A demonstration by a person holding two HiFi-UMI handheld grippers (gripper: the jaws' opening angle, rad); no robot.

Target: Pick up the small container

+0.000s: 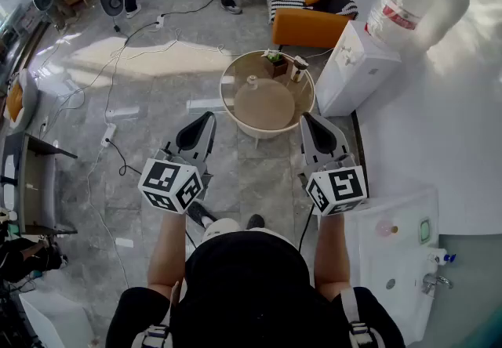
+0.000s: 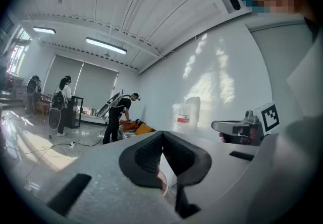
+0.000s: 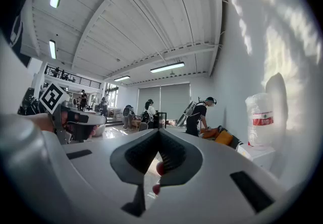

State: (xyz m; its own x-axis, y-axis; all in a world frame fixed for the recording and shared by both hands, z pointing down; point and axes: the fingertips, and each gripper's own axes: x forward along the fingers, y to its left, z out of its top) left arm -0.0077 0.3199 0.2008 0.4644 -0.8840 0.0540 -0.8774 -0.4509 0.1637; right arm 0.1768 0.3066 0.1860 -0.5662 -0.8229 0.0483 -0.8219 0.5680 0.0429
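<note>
Well, both forearms reach forward side by side, stopping short of the round table [image 1: 223, 96]; the left gripper [image 1: 205, 121] and right gripper [image 1: 311, 121] each have jaws pressed together on nothing; only the head view shows the small container [image 1: 252, 81], toward the table's far left rim.

Bright daylight, sun patches on floor [image 1: 133, 52] and wall [image 1: 439, 64]; gripper views fisheye (dark vignetted corners).

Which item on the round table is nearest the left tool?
The small pale container, alone at the left; the dark box and the taller item stand farther back.
</note>
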